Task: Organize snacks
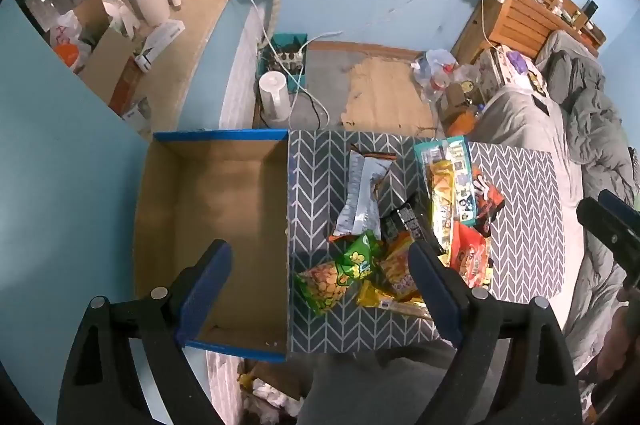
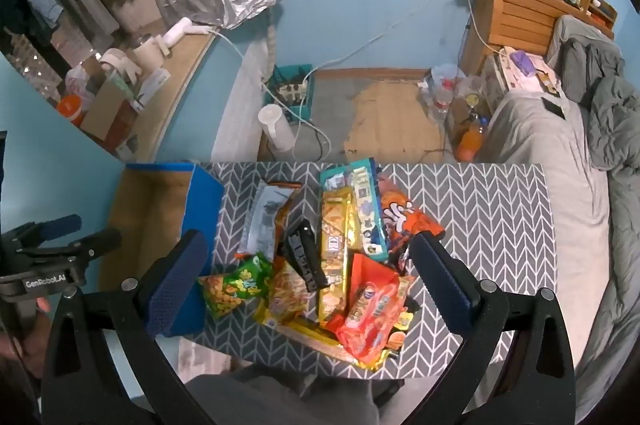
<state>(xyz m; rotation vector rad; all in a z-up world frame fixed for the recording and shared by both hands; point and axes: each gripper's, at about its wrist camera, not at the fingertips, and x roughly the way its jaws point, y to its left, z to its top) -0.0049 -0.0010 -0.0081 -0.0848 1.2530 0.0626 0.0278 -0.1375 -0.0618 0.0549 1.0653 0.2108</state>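
Observation:
A pile of snack packets (image 1: 416,225) lies on a grey chevron-patterned table (image 1: 528,217); it also shows in the right wrist view (image 2: 336,257). An empty cardboard box with blue edges (image 1: 224,209) stands at the table's left end, also in the right wrist view (image 2: 160,201). My left gripper (image 1: 320,277) is open and empty, above the box's right wall and the pile's left side. My right gripper (image 2: 310,265) is open and empty, above the pile. A green packet (image 2: 240,285) and a red-orange packet (image 2: 368,309) lie nearest.
A bed with grey bedding (image 2: 568,153) borders the table's right side. On the floor beyond are a white jug (image 2: 276,129), a teal crate with a power strip (image 2: 294,91), bottles (image 2: 440,97) and a wooden headboard shelf (image 2: 520,13). My lap lies below the table edge.

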